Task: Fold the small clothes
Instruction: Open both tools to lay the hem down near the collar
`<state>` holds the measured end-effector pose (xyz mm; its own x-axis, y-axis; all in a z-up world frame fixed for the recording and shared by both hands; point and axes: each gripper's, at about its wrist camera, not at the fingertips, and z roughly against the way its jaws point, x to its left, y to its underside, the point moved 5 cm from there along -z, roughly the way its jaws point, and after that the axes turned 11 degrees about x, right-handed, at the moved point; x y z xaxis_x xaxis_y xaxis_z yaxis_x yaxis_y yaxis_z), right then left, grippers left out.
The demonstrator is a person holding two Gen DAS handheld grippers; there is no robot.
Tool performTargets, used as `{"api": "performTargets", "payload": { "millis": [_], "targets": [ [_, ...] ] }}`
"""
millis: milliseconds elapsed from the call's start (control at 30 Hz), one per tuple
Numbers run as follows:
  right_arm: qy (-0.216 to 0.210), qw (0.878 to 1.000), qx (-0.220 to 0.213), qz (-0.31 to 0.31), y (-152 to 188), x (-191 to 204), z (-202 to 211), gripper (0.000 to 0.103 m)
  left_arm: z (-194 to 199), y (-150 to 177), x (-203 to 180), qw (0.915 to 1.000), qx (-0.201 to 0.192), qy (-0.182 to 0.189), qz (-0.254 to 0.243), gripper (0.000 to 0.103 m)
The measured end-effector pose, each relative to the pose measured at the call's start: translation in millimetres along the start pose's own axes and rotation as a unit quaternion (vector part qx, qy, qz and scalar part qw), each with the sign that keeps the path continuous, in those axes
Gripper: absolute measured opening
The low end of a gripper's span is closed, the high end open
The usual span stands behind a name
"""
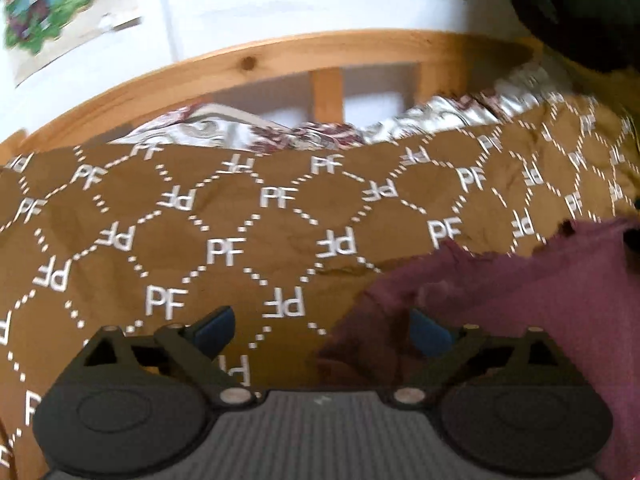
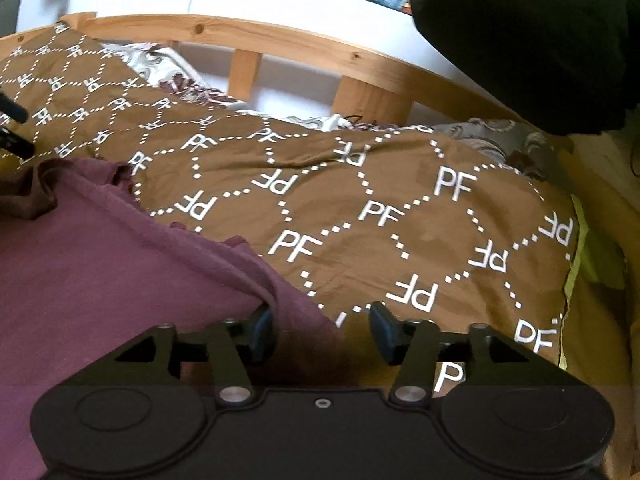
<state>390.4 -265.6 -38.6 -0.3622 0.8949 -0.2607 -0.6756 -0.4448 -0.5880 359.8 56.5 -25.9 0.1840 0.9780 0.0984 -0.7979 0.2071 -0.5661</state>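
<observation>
Both tongs, left (image 1: pixel 322 330) and right (image 2: pixel 320 330), are seen spread and empty over the maroon garment (image 2: pixel 120 264); regrasping an edge at nine o'clock is judged next.

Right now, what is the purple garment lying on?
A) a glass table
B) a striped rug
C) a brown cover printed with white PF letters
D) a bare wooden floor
C: in both wrist views the purple garment lies spread on the brown cover printed with white PF letters and dotted lines.
</observation>
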Motion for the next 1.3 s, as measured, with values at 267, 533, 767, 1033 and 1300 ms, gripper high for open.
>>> {"api": "performTargets", "payload": {
  "millis": [267,533,767,1033,1300],
  "targets": [
    [-0.017,0.998,-0.031,-0.046,3,-13,8,0.084,12,28,-19,0.9965,-0.024,0.069,-0.041,0.103],
    [-0.046,0.996,-0.066,-0.039,16,-8,29,0.102,-4,61,-85,0.9807,-0.03,0.007,-0.193,0.103],
    [0.004,0.999,-0.032,0.008,32,2,14,0.102,-16,55,-77,0.9776,-0.032,-0.101,-0.182,0.103],
    [0.06,0.995,-0.022,-0.07,40,-30,3,0.102,-16,32,-19,0.9869,-0.019,-0.149,-0.058,0.103],
    [0.096,0.993,-0.02,-0.073,43,-30,6,0.102,-21,32,5,0.9893,0.012,-0.145,0.007,0.103]
  ]
}}
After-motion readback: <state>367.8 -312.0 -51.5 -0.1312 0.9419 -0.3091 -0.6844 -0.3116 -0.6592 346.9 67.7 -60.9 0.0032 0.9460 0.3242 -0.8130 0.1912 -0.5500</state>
